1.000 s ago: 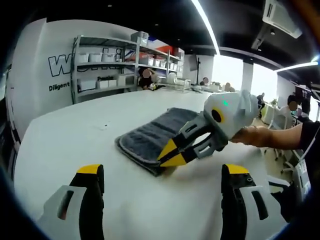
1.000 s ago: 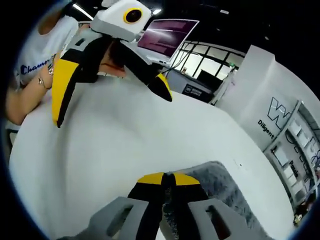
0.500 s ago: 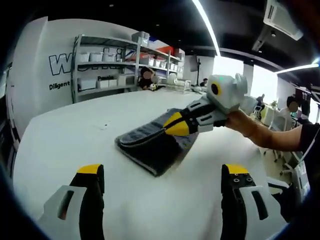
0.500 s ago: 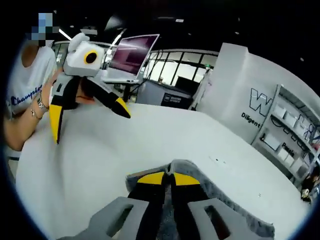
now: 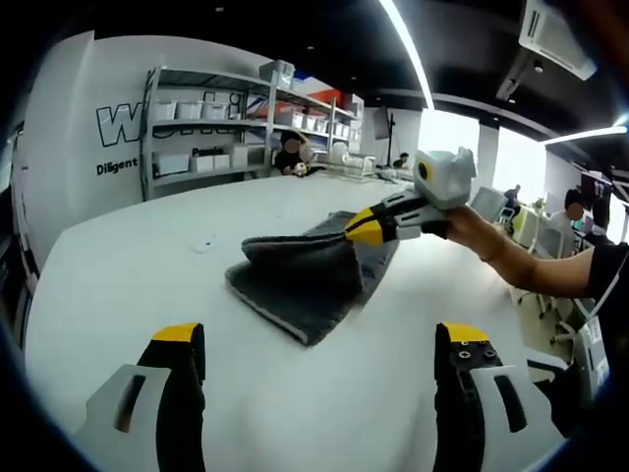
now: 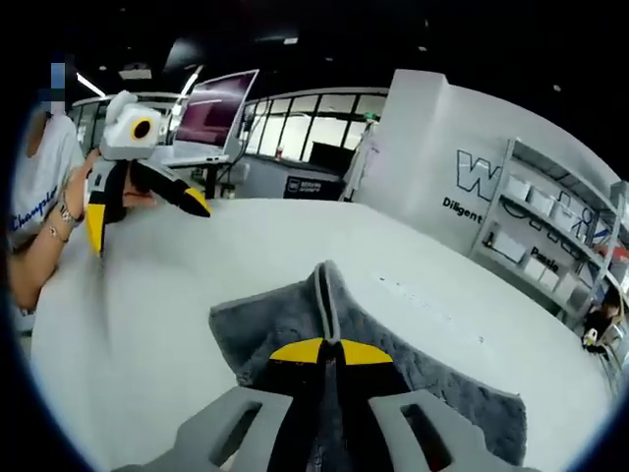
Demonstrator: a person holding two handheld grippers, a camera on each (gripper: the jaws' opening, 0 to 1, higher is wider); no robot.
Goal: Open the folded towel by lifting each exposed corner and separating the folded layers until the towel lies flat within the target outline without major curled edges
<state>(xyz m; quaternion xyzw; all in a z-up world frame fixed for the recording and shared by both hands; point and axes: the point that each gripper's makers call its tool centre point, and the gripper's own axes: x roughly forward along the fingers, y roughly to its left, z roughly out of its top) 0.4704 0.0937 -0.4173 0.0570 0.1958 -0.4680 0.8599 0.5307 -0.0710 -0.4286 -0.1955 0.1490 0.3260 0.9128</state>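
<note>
White worktop (image 5: 118, 265), grey towel (image 5: 295, 280) mid-unfold.
Right gripper (image 5: 366, 228), jaws pinched on the towel's top layer, lifts it; left gripper (image 6: 138, 211) waits near, jaws wide, empty. Next: carry that flap far over, probably flat.

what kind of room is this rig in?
Likely an open-plan lab or office workspace: a metal shelving rack with white bins, a large wall logo, a big monitor, ceiling strip lights.

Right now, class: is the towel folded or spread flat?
Still partly folded: the right gripper holds the towel top layer lifted off the table, layers beneath.
</note>
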